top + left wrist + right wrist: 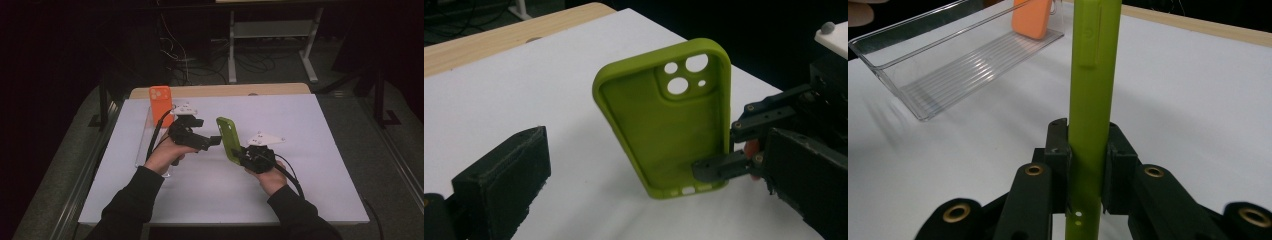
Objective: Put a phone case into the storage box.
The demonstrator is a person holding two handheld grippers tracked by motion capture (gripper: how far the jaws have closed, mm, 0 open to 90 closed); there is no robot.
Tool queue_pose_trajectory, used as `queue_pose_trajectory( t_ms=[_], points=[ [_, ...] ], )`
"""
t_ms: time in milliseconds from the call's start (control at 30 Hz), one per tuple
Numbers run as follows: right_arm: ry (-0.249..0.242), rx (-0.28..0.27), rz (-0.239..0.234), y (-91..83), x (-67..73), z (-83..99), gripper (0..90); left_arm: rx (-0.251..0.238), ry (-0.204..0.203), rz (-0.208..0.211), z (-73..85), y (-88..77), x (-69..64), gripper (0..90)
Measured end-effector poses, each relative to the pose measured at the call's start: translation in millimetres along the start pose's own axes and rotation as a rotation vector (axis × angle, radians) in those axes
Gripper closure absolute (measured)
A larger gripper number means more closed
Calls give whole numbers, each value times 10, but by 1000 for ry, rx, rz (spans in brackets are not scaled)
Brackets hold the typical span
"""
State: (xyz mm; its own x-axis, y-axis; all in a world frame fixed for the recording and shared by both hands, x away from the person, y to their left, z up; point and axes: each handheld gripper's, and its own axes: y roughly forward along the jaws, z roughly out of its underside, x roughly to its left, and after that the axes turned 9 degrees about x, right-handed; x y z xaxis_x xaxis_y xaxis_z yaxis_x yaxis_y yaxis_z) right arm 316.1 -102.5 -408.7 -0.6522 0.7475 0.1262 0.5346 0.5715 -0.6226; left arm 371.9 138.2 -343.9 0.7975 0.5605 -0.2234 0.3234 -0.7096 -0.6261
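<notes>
Green case pinched upright in the right hand-held gripper, left one standing open beside it.

From the high view, the right hand-held gripper (243,155) clamps the low end of the green case (229,137), which stands tilted above the white table (300,150); the left hand-held gripper (212,140) points level at the case, just short of it, and both sleeves are cut off at the bottom edge. The orange case (161,102) stands in a clear tray (142,150), partly hidden behind the left hand. In the left gripper view, the wide-apart jaws frame the green case (664,125), hollow side showing, nothing between them. In the right gripper view, the pads squeeze the green case (1093,100) edge-on; its top is cut off, and the orange case (1032,20) is too.
</notes>
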Motion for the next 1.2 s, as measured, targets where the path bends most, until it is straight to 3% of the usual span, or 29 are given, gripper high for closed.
queue_pose_trajectory(
  t_ms=[100, 400, 567, 1067, 1200],
  points=[
    [6, -11, -8, -5, 38, -13, 754, 5, -2, -16, -9, 38, -9, 0],
    [-9, -23, -29, -2, 117, -40, 754, -22, -13, -10, -38, 126, -21, 0],
    [-12, -17, -38, 18, 139, -34, 754, -15, 6, -4, -56, 190, -46, 0],
    [-25, -14, -40, 43, 185, -34, 754, -43, -57, 6, -65, 327, -92, 0],
    [-28, -14, -38, 51, 184, -31, 754, -44, -50, 3, -63, 317, -90, 4]
  ],
)
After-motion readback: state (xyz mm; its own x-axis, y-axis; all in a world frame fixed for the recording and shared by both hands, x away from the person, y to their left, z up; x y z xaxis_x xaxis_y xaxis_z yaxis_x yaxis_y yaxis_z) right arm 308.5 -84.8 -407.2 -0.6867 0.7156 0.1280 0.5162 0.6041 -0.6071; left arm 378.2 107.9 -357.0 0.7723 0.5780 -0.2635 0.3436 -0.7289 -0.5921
